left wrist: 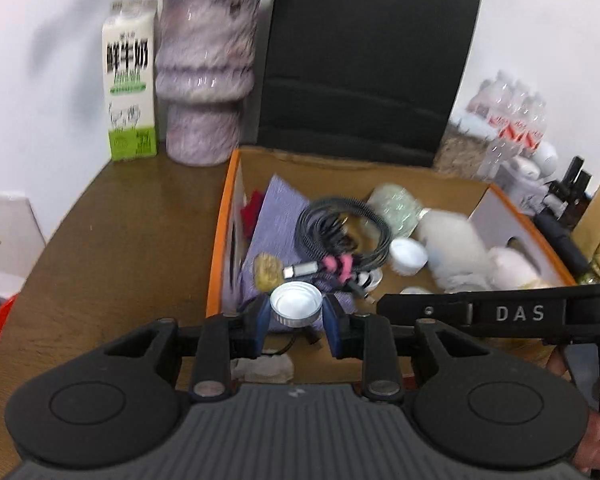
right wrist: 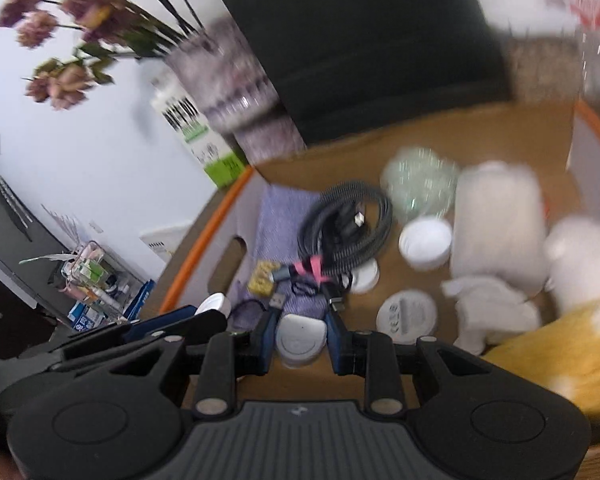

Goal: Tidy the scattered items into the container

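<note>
On the brown table [left wrist: 112, 216] we see the cardboard box [left wrist: 220, 240] with its orange rim, open at the top, standing in front of a black chair back [left wrist: 368, 60]; to the left of the box stand a mottled purple vase [left wrist: 206, 76] and, just beside it, a white and green milk carton [left wrist: 130, 80]; a pack of water bottles [left wrist: 512, 116] sits off to the right, well apart from these. Inside the box we see a white plush toy [left wrist: 456, 244] towards the right, a lilac cloth [left wrist: 280, 216] towards the left, a coiled black cable [left wrist: 340, 224] bound with a pink tie lying partly on the cloth, a pale green glittery ball [left wrist: 396, 204] at the back, and a small white jar [left wrist: 408, 256] between the cable and the toy; in the right wrist view a yellow cloth [right wrist: 560, 344] shows at the near right corner, though blur hides its detail. Our left gripper [left wrist: 296, 314] hangs over the near edge of the box, its jaws clamped on a round white cap [left wrist: 296, 304] held open side up; our right gripper [right wrist: 300, 332] is likewise over the box, its jaws gripping a small white rounded case [right wrist: 300, 340] from both sides.
</note>
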A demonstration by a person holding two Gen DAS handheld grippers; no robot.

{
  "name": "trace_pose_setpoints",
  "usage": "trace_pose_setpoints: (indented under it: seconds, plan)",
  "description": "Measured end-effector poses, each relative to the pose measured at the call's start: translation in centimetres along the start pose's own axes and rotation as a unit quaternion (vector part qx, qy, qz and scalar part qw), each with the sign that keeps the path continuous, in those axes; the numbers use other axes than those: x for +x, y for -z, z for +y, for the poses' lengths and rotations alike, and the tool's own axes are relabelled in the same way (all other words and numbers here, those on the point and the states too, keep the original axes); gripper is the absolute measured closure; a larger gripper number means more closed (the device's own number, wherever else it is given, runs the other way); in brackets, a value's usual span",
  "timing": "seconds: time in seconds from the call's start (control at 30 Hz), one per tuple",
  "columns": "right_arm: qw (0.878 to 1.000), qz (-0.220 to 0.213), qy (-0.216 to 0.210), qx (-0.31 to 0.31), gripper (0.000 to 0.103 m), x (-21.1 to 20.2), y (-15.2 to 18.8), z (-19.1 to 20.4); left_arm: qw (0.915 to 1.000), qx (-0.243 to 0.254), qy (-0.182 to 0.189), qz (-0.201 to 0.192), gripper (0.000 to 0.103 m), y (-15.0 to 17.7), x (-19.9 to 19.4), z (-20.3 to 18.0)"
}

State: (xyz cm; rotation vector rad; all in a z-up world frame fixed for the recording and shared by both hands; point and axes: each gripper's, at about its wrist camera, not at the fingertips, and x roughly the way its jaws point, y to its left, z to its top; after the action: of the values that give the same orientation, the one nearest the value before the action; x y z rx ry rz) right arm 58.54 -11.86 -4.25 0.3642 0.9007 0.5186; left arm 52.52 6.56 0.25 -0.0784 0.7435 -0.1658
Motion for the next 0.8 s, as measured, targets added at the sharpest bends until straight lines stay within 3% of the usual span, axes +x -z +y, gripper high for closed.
trace_pose_setpoints:
  seconds: [0.1, 0.33, 0.4, 0.57, 0.7, 0.8]
  plan:
    - [1.0, 0.011, -0.001, 0.003, 0.067, 0.7, 0.4, 0.1, 1.0, 0.002, 0.008, 0.001, 0.073, 0.1, 0.0, 0.2]
    - [0.999, -0.025, 0.031, -0.01, 0.057, -1.8, 0.4, 0.6, 0.9999, 0.0, 0.01, -0.005, 0.06, -0.3, -1.0, -0.1]
    - [0.998, -0.033, 0.053, -0.019, 0.05, -3.0, 0.4, 0.4, 0.9999, -0.006, 0.011, -0.005, 0.056, -0.4, -1.6, -0.2]
    - [0.993, -0.068, 0.093, -0.036, 0.043, -7.3, 0.7, -0.1, 0.9997, -0.019, 0.01, -0.01, 0.034, -1.0, -4.5, -0.5]
    - [0.987, -0.088, 0.125, -0.057, 0.036, -11.4, 1.7, 0.4, 0.9992, -0.022, 0.013, -0.032, 0.029, -1.5, -8.3, -1.5]
    - [0.981, -0.106, 0.143, -0.08, 0.028, -15.0, 3.1, 1.2, 0.9987, -0.01, 0.009, -0.049, 0.019, -1.3, -11.4, -2.5]
